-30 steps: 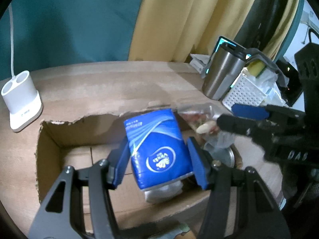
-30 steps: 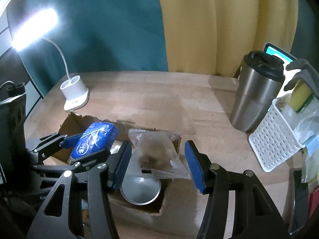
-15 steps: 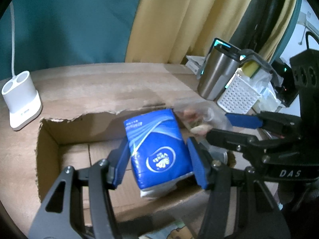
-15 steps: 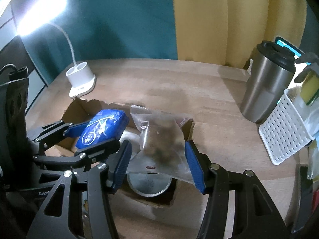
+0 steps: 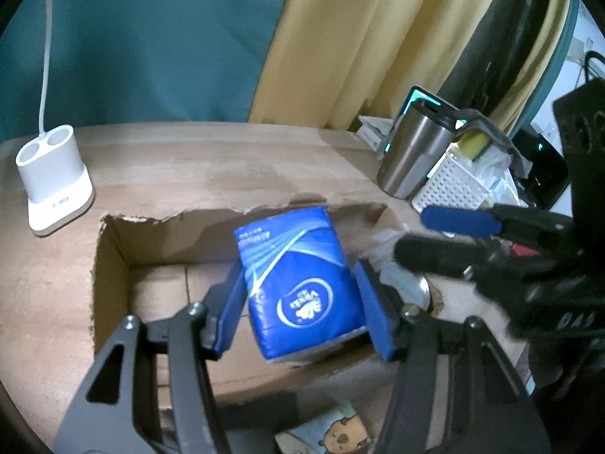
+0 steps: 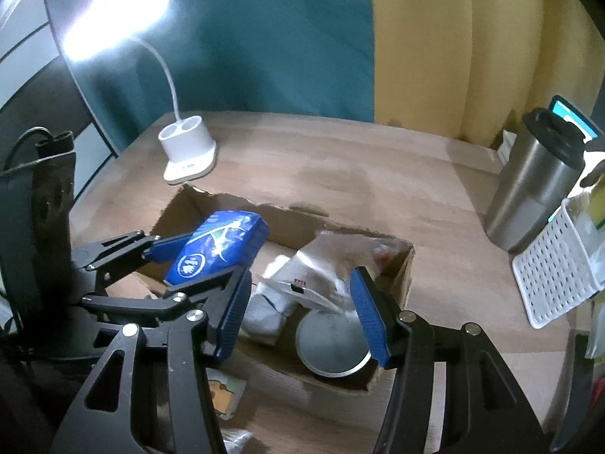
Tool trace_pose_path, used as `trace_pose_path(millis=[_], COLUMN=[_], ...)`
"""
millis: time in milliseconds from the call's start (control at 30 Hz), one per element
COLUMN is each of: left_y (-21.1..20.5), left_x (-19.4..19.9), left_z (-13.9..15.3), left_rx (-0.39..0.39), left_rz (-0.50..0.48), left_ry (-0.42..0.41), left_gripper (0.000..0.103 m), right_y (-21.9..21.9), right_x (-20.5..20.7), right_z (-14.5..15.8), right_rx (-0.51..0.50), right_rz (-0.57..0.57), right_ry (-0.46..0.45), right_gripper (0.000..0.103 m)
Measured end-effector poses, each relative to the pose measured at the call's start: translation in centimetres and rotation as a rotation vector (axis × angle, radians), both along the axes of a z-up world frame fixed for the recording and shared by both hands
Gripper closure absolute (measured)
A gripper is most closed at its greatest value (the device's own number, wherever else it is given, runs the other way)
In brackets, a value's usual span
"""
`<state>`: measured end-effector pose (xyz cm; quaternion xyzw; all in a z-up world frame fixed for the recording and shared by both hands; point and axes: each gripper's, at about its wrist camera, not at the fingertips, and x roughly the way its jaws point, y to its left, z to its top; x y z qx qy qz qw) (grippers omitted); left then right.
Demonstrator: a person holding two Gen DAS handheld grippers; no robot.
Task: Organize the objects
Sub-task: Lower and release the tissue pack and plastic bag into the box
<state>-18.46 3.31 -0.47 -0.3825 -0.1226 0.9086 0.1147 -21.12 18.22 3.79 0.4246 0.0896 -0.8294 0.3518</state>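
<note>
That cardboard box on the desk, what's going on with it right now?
Someone with two handheld grippers is packing it. The left gripper holds a blue tissue pack over the cardboard box. The right gripper is open above a clear snack bag lying inside beside a round metal tin.

White lamp base (image 5: 53,179), steel tumbler (image 6: 537,185), perforated basket (image 6: 556,261), perhaps sponge inside.
</note>
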Motion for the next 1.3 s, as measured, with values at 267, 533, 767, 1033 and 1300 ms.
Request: trace_pose_path(millis=[267,533,767,1033,1300], left_y=[0.2,1.8,4.3,3.6,3.0], left_x=[-1.2,-3.1,-2.9,-1.6,-0.3], left_z=[-1.6,-3.0,-3.5,-2.9,-1.2], left_rx=[-0.033,-0.047,-0.043,-0.047,-0.011], left_rz=[0.014,-0.011,-0.083,-0.060,-0.040], left_ry=[-0.035,-0.091,-0.159,-0.156,-0.095], left_gripper=[0.045,0.044,0.044,0.034,0.025], right_y=[1.8,3.6,5.2,5.2,5.5], right_x=[-0.8,-2.2,-2.9,-2.0,-0.1], right_z=[0.4,-2.0,-2.5,-2.4,-1.4], right_rx=[0.022,0.039,0.019,0.000,-0.009], right_rz=[-0.097,-0.159,-0.190,-0.182,-0.190], right_ry=[0.046,0.013,-0.003,-0.003,0.018], right_gripper=[0.044,0.044,0.044,0.044,0.044])
